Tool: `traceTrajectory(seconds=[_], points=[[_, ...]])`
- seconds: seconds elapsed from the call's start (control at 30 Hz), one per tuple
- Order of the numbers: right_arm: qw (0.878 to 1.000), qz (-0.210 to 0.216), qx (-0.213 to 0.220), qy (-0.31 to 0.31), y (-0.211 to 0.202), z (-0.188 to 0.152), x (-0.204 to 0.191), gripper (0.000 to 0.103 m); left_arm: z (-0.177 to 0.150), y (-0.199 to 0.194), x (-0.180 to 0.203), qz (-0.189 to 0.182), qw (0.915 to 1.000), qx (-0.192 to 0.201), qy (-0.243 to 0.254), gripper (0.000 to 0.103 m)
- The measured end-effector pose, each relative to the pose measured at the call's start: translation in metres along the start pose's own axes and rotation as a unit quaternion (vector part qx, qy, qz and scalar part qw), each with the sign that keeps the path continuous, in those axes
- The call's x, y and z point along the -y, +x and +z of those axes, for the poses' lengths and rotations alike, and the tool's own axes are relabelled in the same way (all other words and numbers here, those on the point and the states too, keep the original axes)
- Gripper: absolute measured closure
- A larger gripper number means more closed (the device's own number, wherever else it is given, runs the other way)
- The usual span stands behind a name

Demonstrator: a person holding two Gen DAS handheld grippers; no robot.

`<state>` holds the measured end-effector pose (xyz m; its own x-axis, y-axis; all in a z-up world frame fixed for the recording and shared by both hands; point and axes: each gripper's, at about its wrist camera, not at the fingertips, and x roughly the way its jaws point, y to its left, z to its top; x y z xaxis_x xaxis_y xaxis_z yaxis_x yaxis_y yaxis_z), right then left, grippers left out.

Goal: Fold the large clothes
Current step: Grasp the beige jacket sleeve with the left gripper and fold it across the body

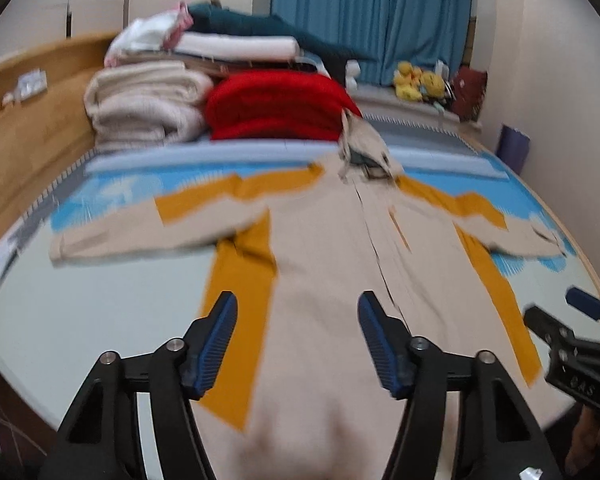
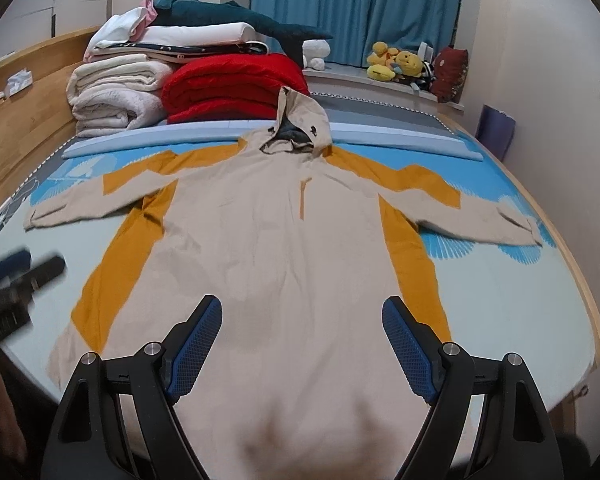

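A large beige hooded jacket (image 2: 284, 240) with mustard-yellow panels lies spread flat on the bed, front up, sleeves out to both sides, hood (image 2: 296, 120) toward the headboard end. It also shows, blurred, in the left wrist view (image 1: 332, 264). My left gripper (image 1: 298, 312) is open and empty above the jacket's lower left part. My right gripper (image 2: 302, 316) is open and empty above the jacket's lower middle. Each gripper appears at the edge of the other's view: the right one (image 1: 568, 328) and the left one (image 2: 16, 280), blurred.
The bed (image 2: 500, 304) has a light blue patterned sheet. Folded red (image 2: 228, 88), cream (image 2: 112, 96) and white bedding is stacked at the far end against the wooden headboard (image 2: 20, 120). Plush toys (image 2: 396, 64) sit on the window ledge under blue curtains. A wall stands at the right.
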<state>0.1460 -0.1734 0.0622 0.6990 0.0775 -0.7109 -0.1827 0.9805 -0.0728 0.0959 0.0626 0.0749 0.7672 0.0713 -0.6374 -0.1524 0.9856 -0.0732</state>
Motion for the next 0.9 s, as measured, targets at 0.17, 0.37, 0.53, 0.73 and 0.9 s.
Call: traceTrajectory(seconds=[0.17, 0.37, 0.53, 0.73, 0.9], points=[[1.0, 0.007, 0.015, -0.007, 0.03, 0.053, -0.003, 0.024, 0.062, 0.052, -0.037, 0.014, 0.9997, -0.011, -0.016, 0.047], [0.998, 0.036, 0.047, -0.011, 0.078, 0.133, -0.003, 0.044, 0.091, 0.154, -0.101, 0.041, 0.9957, -0.063, -0.055, 0.081], [0.994, 0.068, 0.089, -0.014, 0.108, 0.159, -0.001, 0.074, 0.074, 0.216, -0.172, 0.096, 0.9839, -0.116, -0.097, 0.083], [0.995, 0.097, 0.029, -0.01, 0.153, 0.17, -0.003, 0.076, 0.051, 0.253, -0.286, 0.164, 0.9518, -0.139, -0.219, 0.081], [0.995, 0.096, 0.009, -0.017, 0.178, 0.173, 0.0, 0.067, 0.029, 0.258, -0.363, 0.201, 0.9137, -0.143, -0.323, 0.07]])
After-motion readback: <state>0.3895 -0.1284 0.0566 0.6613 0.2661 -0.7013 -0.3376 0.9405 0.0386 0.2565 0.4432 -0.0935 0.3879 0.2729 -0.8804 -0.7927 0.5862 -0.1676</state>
